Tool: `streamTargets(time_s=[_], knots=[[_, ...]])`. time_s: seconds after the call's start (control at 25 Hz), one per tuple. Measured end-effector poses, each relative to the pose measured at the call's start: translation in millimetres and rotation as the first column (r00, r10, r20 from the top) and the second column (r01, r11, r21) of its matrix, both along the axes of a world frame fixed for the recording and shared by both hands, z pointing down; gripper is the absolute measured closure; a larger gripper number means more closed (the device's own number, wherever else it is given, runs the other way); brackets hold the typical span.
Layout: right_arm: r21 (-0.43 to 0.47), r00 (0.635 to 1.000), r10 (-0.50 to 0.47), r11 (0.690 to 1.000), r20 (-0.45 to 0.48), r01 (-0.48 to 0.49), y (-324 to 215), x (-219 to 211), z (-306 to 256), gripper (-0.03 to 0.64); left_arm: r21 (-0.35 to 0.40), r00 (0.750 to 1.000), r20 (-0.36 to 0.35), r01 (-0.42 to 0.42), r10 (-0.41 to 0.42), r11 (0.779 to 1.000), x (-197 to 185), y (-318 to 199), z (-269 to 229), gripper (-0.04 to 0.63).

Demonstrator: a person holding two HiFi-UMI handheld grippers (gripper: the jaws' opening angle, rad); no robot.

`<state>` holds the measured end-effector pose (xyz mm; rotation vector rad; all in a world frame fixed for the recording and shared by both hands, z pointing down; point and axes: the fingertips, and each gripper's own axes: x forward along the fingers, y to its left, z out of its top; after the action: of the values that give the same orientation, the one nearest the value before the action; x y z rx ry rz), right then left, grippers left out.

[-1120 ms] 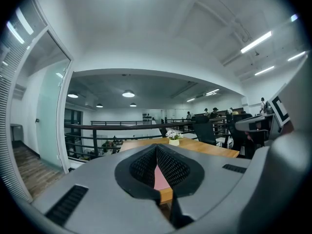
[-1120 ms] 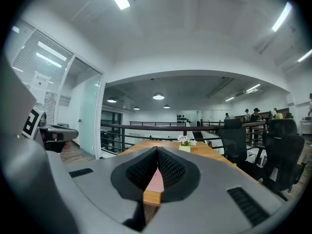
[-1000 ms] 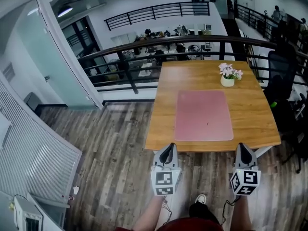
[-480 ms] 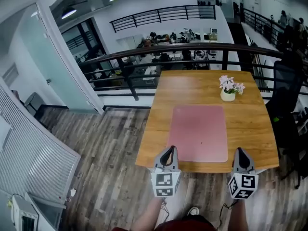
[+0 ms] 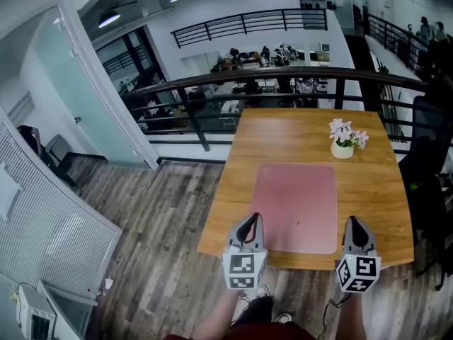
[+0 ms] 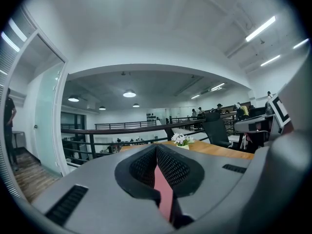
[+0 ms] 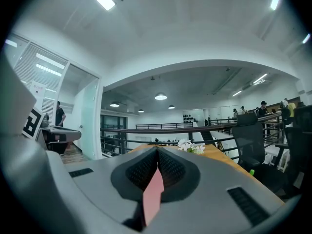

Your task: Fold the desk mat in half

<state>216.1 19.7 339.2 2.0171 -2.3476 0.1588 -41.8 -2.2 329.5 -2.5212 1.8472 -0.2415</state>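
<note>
Both grippers have come forward over the near edge of the wooden table (image 5: 225,218) — a second ago they hung short of it, above the floor. Now the left gripper (image 5: 248,222) sits at the left edge of the pink desk mat (image 5: 297,200) by its near corner, and the right gripper (image 5: 356,225) is just outside the near right corner. Each pair of jaws is clenched pad to pad, pinching nothing; only a sliver of pink shows past them. The mat lies flat and unfolded — a small pot of flowers (image 5: 343,146) stands apart beyond its far right corner.
</note>
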Motion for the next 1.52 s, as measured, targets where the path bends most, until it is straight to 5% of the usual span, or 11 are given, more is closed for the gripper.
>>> streamTargets(time_s=[1.0, 1.52], knots=[[0.01, 0.998, 0.038, 0.999, -0.05, -0.038, -217.6, -94.7, -13.0, 0.606, 0.02, 0.998, -0.047, -0.043, 0.044, 0.999, -97.0, -228.3, 0.6, 0.575], [0.019, 0.991, 0.118, 0.993, -0.059, -0.117, -263.8, -74.4, -9.7, 0.606, 0.04, 0.993, -0.041, -0.109, 0.11, 0.993, -85.2, -292.0, 2.0, 0.575]])
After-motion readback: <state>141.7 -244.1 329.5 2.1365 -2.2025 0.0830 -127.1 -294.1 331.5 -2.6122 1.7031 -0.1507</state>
